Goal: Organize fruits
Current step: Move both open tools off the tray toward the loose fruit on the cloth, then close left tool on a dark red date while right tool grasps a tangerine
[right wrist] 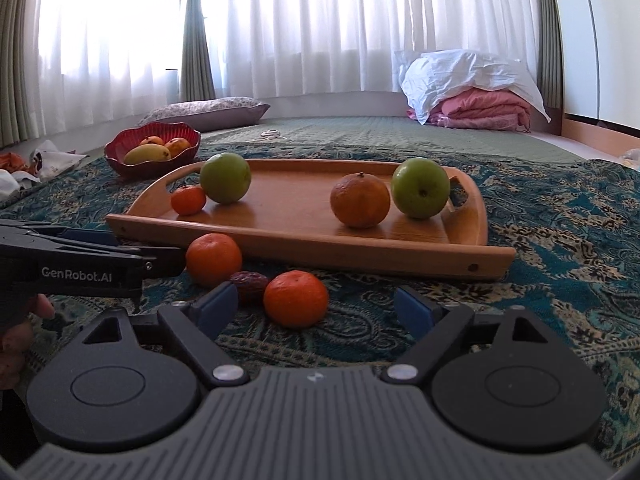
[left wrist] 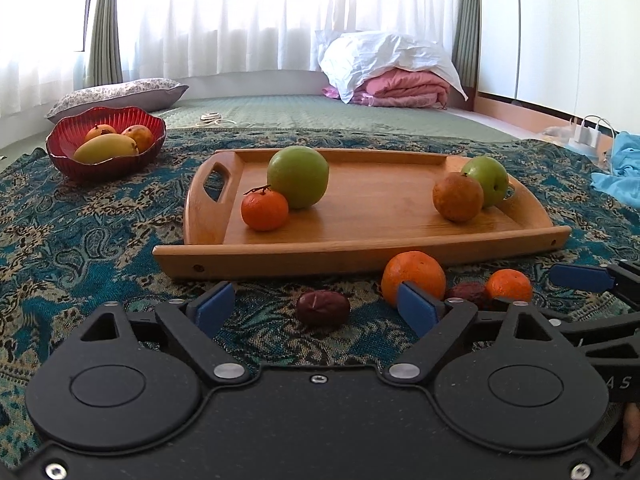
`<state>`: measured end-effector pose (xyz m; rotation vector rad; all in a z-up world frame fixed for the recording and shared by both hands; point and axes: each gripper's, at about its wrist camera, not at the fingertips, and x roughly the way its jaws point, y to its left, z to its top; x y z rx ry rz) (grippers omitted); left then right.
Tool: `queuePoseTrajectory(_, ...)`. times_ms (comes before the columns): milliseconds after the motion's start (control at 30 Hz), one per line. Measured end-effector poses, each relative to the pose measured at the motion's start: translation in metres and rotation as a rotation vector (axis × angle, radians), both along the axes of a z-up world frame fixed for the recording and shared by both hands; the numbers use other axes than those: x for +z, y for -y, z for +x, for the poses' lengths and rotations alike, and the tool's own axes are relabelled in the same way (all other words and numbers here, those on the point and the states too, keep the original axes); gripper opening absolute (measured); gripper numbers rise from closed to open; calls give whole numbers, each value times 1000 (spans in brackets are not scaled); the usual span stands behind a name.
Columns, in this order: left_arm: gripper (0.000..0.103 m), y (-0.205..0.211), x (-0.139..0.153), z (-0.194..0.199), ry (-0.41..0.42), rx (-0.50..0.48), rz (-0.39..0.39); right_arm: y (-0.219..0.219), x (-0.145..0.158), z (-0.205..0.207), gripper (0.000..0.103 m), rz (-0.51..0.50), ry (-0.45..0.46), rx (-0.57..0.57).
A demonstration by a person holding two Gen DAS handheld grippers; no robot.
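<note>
A wooden tray [left wrist: 360, 248] [right wrist: 304, 252] on the patterned cloth holds two green apples [left wrist: 298, 176] [right wrist: 420, 188], a small tangerine [left wrist: 264, 208] and a dull orange [left wrist: 458, 197] [right wrist: 360, 200]. In front of the tray lie an orange [left wrist: 414, 276] [right wrist: 214, 260], a tangerine [left wrist: 509, 285] [right wrist: 296, 299] and two dark dates [left wrist: 323, 307] [right wrist: 250, 282]. My left gripper [left wrist: 316, 308] is open, low over the cloth, with one date between its pads. My right gripper [right wrist: 316, 304] is open, with the tangerine between its pads.
A red bowl [left wrist: 64, 156] [right wrist: 116, 158] with mangoes stands at the back left of the tray. Pillows and folded bedding [left wrist: 400, 80] lie by the curtains. A blue cloth [left wrist: 624, 168] and a white bag lie at the right.
</note>
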<state>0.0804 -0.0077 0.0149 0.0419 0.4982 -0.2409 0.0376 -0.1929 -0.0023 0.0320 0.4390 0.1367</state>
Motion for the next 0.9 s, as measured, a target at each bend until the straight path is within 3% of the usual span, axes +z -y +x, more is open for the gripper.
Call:
queuePoseTrajectory(200,72,0,1,-6,6,-18,-9,-8,-1,-1,81,-8,-1,20)
queuePoseTrajectory(367,50,0,4,-10,5,-38,-15,-8,-2,-1,70,10,5,1)
queuePoseTrajectory(667,38,-3,1,-6,-24,-11,-23,-6,0,-5,53,13,21,-23)
queuePoseTrajectory(900,34,-1,-1,-1,-46,2,-16,-8,0,-4,51,13,18,-28)
